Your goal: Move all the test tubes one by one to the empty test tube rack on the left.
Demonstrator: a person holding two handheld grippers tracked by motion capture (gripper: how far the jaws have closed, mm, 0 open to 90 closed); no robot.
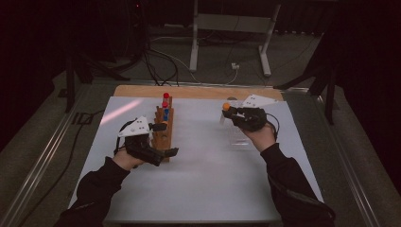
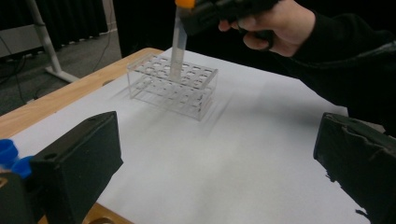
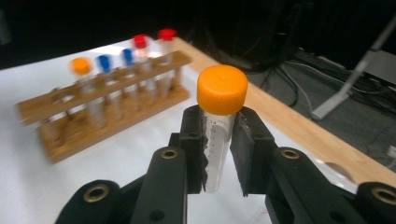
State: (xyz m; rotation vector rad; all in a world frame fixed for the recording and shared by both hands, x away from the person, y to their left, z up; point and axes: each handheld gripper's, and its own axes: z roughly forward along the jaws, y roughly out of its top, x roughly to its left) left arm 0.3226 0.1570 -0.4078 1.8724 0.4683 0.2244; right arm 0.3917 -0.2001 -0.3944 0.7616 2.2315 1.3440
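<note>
item: orange-capped tube [image 3: 219, 135], long axis upright, clamped just under the cap by the right gripper [image 3: 220, 154]. clear rack [image 2: 173, 86] directly beneath its tip, at 6 o'clock. left gripper [image 2: 212, 163] gapes, empty, beside the wooden rack [image 1: 163, 130].

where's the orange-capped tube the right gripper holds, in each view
High view: orange-capped tube right of centre, above the clear rack.
Left gripper view: top centre, hanging over the clear rack.
Right gripper view: centre, between the jaws.
Shared landmark: wooden rack.
</note>
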